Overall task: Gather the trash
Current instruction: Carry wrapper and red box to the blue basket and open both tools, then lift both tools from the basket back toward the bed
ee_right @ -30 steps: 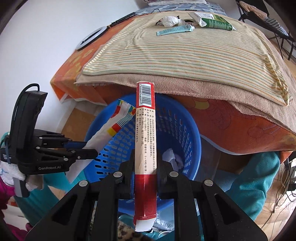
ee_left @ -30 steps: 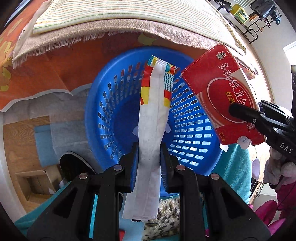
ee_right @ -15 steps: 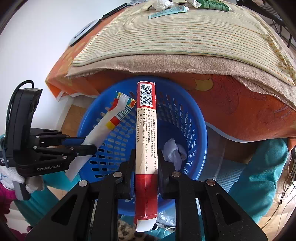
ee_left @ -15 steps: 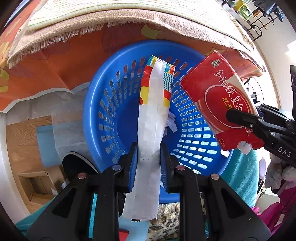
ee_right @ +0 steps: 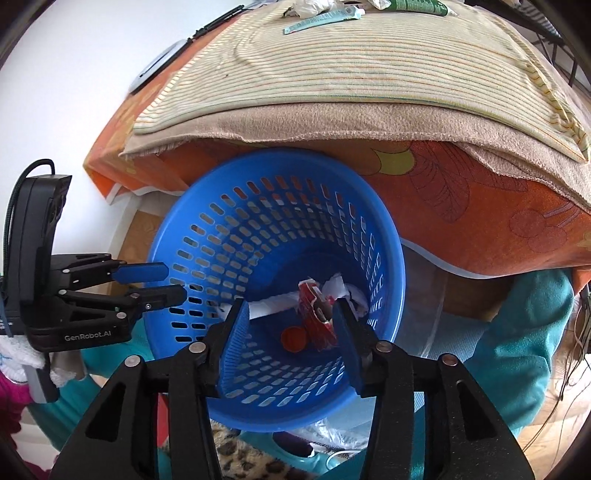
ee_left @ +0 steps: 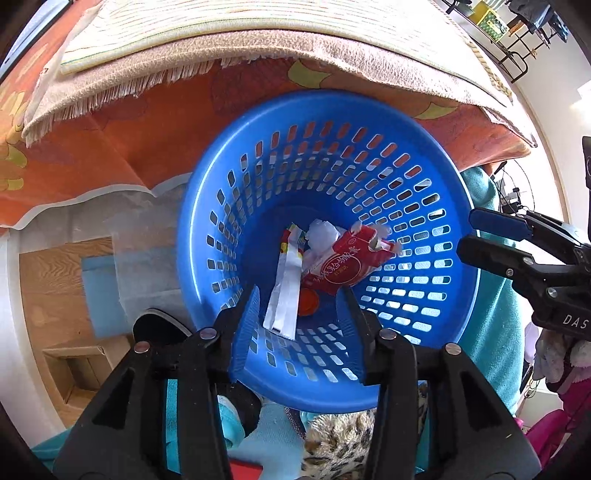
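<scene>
A blue perforated basket (ee_left: 424, 177) (ee_right: 207, 240) stands on the floor against the bed. At its bottom lie a white striped wrapper (ee_left: 286, 291) (ee_right: 269, 306), a red carton (ee_left: 343, 264) (ee_right: 317, 317), crumpled white paper (ee_left: 323, 232) (ee_right: 347, 290) and an orange cap (ee_left: 308, 301) (ee_right: 293, 339). My left gripper (ee_left: 301, 314) (ee_right: 166, 282) is open and empty above the basket's near rim. My right gripper (ee_right: 288, 328) (ee_left: 476, 236) is open and empty over the basket.
The bed has an orange sheet (ee_right: 480, 206) under a beige blanket (ee_right: 369, 122) and a striped cover (ee_right: 351, 62). On the cover's far end lie a teal tube (ee_right: 321, 20), crumpled paper (ee_right: 314, 5) and a green box (ee_right: 417, 4). Teal trousers (ee_right: 517, 332) and wooden floor (ee_left: 55, 288) surround the basket.
Both grippers have opened. The striped wrapper and the red carton have dropped from them to the bottom of the basket. Both cameras look more steeply into the basket.
</scene>
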`<state>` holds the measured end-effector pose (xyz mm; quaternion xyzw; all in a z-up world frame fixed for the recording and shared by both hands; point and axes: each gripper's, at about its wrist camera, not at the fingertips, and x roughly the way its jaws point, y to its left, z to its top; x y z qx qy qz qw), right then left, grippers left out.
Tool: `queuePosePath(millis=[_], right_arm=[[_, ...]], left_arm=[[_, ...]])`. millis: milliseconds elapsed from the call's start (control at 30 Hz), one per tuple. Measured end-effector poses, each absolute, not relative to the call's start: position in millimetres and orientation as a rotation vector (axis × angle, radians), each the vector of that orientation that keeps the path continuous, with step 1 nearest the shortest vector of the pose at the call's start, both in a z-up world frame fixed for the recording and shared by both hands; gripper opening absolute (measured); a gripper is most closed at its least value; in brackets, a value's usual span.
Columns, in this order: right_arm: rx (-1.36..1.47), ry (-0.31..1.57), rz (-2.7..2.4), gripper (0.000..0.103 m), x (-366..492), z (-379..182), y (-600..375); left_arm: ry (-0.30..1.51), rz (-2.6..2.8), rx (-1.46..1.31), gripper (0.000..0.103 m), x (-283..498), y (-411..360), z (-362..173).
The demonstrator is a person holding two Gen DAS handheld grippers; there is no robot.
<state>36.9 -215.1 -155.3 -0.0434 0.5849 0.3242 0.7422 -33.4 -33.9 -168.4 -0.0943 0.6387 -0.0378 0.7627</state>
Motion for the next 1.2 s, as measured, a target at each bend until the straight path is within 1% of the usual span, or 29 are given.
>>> queuePosePath(millis=[67,133,200,267,467,800,833,867,900,933,1200], right_arm=[[-0.105,1.279,0.709,0.051,36,-155,-215],[-0.12,1.278,0.699,0.055,36,-155,-215],[-0.127,1.277,0.694,0.063,36,-154,-215],[-0.128,1.277,0.692,0.065,35,-155,-214],[-0.135,1.269,0.68,0.065,37,-151,-215],[-0.101,1.202,0.65,0.067,49,-130,-226],[-0.092,1.192,0.645,0.067,51,-127,-228],[-0.081,1.181,0.639,0.068,54,-124,-230],[-0.069,1.171,0.633,0.068,57,-121,-233],[-0.055,1.159,0.627,0.068,61,-118,-235],[0.018,1.052,0.566,0.068,95,-93,-256]], left_arm=[[1.384,-0.079,-0.199,0.044,-33,-33,-167],[1.382,-0.079,-0.199,0.044,-32,-33,-167],[1.38,-0.081,-0.2,0.044,-32,-33,-166],[1.377,-0.083,-0.201,0.044,-32,-33,-166],[1.354,-0.1,-0.203,0.044,-31,-36,-159],[1.213,-0.097,-0.21,0.044,-21,-34,-121],[1.203,-0.098,-0.216,0.046,-19,-32,-118],[1.189,-0.099,-0.224,0.049,-17,-31,-115],[1.174,-0.1,-0.232,0.063,-15,-29,-113],[1.159,-0.1,-0.237,0.072,-12,-28,-110],[1.131,-0.121,-0.137,0.072,28,-29,-89]])
